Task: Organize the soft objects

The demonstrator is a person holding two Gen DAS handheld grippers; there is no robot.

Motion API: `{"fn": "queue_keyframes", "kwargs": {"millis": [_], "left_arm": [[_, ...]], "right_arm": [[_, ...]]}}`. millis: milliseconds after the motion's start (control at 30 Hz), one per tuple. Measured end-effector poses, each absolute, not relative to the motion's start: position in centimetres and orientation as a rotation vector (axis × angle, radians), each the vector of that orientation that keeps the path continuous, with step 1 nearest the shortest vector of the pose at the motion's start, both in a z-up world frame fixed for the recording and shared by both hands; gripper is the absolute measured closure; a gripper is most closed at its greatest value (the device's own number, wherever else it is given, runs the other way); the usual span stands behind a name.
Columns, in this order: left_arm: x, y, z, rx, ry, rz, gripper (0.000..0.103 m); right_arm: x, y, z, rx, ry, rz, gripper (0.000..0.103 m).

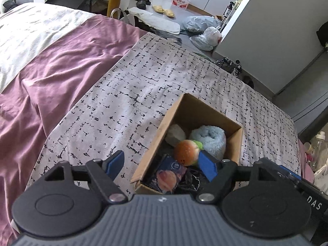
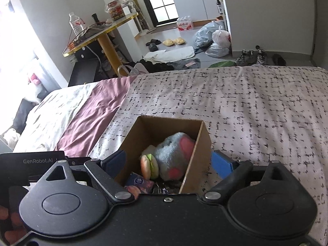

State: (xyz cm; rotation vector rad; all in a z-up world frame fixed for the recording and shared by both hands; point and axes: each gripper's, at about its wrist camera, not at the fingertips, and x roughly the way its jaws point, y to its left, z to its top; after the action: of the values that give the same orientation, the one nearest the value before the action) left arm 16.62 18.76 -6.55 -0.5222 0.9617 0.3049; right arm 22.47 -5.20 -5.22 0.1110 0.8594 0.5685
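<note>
A cardboard box (image 1: 205,105) stands on the bed's patterned blanket (image 1: 143,78). In it lie a soft burger toy (image 1: 187,151), a fluffy blue plush (image 1: 209,139), a grey lump (image 1: 175,136) and a dark printed packet (image 1: 168,174). My left gripper (image 1: 162,163) is open and empty, its jaws straddling the box's near left wall. In the right wrist view the box (image 2: 203,141) holds the burger (image 2: 149,167), the blue plush with pink pads (image 2: 174,155) and the packet (image 2: 139,182). My right gripper (image 2: 170,162) is open and empty, straddling the box.
A purple sheet (image 1: 53,78) and cream cover (image 1: 26,39) lie left of the blanket. Beyond the bed's far edge are a yellow table (image 2: 98,34), slippers (image 2: 174,41), plastic bags (image 2: 215,39) and shoes (image 2: 252,57) on the floor.
</note>
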Motion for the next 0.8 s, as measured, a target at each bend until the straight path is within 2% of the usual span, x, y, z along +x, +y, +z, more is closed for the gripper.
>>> {"fn": "queue_keyframes", "kwargs": {"millis": [367,667,800], "left_arm": [[14.2,16.1,-4.4,-0.492,0.930,0.317,0.020],[12.1,13.2,-3.7,-0.469,0.922,0.325,0.016],[11.1,11.6,-3.1,-0.450,0.909,0.307,0.011]], "right_arm": [[20.8,-9.5,-4.2,0.163,0.849,0.544,0.002],[18.7,-13.4,-3.6,0.176,0.841,0.521,0.000],[17.6,-15.3,-3.3,0.189,0.834,0.509,0.000]]}}
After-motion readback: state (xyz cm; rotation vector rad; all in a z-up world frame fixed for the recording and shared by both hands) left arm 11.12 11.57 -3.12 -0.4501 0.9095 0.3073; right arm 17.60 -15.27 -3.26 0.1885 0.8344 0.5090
